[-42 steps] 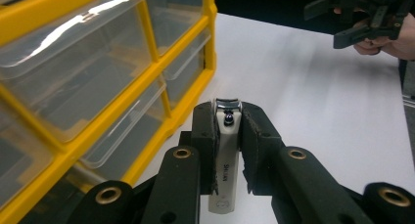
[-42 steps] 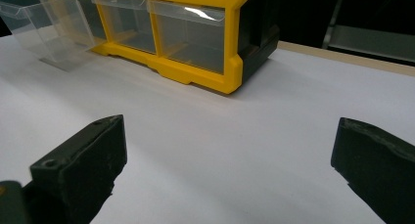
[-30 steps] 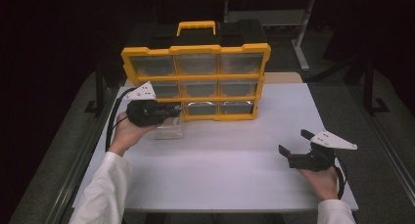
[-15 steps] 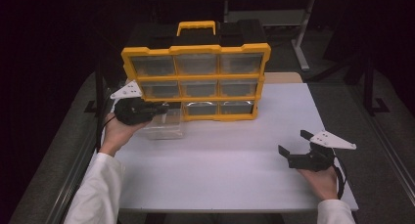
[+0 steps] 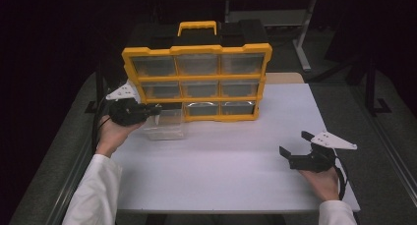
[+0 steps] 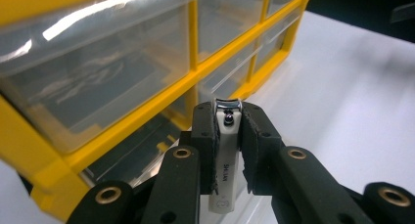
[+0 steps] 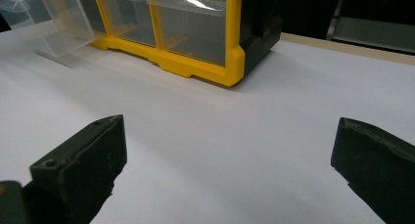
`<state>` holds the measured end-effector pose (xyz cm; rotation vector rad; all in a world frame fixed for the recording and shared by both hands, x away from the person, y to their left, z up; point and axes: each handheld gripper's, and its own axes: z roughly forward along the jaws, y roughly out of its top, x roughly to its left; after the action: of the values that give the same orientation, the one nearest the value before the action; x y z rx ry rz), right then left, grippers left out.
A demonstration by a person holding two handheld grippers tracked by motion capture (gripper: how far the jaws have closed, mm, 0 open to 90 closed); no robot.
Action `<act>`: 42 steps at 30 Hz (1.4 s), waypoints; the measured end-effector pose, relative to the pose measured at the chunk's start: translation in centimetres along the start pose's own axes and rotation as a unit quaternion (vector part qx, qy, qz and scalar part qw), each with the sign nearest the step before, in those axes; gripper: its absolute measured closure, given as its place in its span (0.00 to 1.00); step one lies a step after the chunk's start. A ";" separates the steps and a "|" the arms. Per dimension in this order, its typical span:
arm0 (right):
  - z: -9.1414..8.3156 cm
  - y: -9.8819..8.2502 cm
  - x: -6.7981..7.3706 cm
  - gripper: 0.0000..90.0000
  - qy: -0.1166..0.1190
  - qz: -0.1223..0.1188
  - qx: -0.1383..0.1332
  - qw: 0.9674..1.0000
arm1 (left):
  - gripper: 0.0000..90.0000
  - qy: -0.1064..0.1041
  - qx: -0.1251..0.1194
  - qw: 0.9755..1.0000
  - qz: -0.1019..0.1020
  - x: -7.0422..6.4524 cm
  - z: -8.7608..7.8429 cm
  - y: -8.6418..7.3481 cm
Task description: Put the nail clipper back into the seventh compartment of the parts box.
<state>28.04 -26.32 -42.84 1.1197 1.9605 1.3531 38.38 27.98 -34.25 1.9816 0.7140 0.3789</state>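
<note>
Pinching the nail clipper flat in our left gripper beside the pulled-out clear drawer, we judge it light, stiff and slick, best clamped across its broad faces; our right gripper rests wide open, empty

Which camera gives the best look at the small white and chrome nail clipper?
The left gripper view: the white and chrome nail clipper sits close up, clamped between the left gripper jaws. In the high view it is too small to make out at that gripper.
</note>
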 end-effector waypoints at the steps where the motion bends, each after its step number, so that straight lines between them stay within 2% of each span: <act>1: 0.0 0.0 0.0 0.00 0.000 0.000 0.000 1.000 | 0.86 0.001 0.005 1.000 0.001 0.0 0.1 -0.1; 6: 0.0 0.0 0.0 0.00 0.000 -0.002 0.002 1.000 | 0.86 0.008 0.031 0.999 0.014 -0.4 1.1 -0.7; 10: 0.1 0.0 0.1 0.00 0.001 -0.004 0.002 1.000 | 0.86 0.007 0.041 0.999 0.018 -0.5 1.7 -0.8; 12: 0.1 0.0 0.2 0.00 0.002 -0.003 0.004 1.000 | 0.86 0.000 0.042 0.999 0.013 -0.4 2.0 -0.8; 19: 0.1 0.0 0.1 0.00 0.004 -0.003 0.005 1.000 | 0.86 0.002 0.055 0.998 0.010 0.0 2.6 -1.0; 26: 0.2 0.0 0.1 0.00 0.004 -0.004 0.007 1.000 | 0.85 -0.001 0.053 0.999 0.001 0.3 2.6 -1.1; 30: 0.2 0.0 0.1 0.00 0.004 -0.003 0.008 1.000 | 0.64 0.017 0.043 0.999 -0.016 0.4 2.3 -1.0; 33: 0.2 0.0 0.1 0.00 0.004 -0.004 0.007 1.000 | 0.55 0.018 0.041 0.999 -0.023 0.5 2.1 -1.0; 36: 0.1 0.0 0.1 0.00 0.004 -0.004 0.006 1.000 | 0.48 0.015 0.037 0.999 -0.022 0.3 1.9 -1.3; 38: 0.1 0.0 0.1 0.00 0.004 -0.003 0.006 1.000 | 0.36 0.026 0.027 0.999 -0.019 -0.2 1.8 -1.6; 42: 0.0 0.0 0.1 0.00 0.003 -0.003 0.005 1.000 | 0.23 0.016 0.007 1.000 -0.023 -0.6 1.5 -2.2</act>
<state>28.02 -26.21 -42.86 1.1140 1.9748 1.3473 38.01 27.44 -36.84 1.9724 0.7843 0.3801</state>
